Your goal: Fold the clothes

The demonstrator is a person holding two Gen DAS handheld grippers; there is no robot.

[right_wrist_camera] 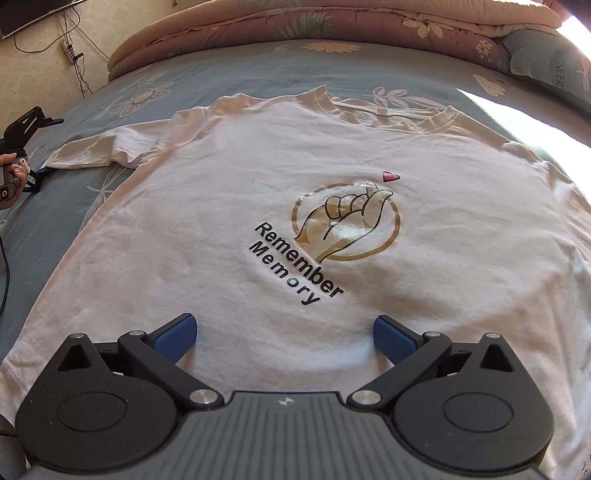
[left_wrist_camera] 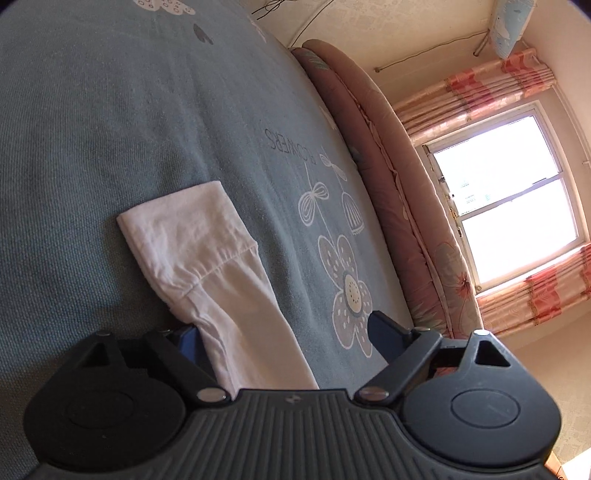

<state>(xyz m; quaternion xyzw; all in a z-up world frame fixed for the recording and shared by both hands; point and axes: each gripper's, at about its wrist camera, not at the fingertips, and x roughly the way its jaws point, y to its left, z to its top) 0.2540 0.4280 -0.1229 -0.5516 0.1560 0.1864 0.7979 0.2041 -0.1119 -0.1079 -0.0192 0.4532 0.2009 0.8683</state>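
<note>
Fingers of the left gripper stand spread wide, with the T-shirt's sleeve lying between them but not pinched; the sleeve runs close along one blue finger and leaves a broad gap to the other. Fingers of the right gripper are likewise spread and hold nothing, hovering over the lower front of the shirt.

Taking the T-shirt as the landmark: the bed carries it, with blue flowered sheet showing bare on every side of it, so there is open room to swing cloth inward. The rolled quilt lies beyond its collar, well apart. The shirt lies flat, print up, its long axis running from the right gripper away toward the collar.

The sleeve sticks out sideways from the shirt's body, its long axis running straight ahead of the left fingers, cuff farthest away. The left hand is by far the nearer to it, so I judge the sleeve fold falls to that side; the fingers must shut on the cloth first.
</note>
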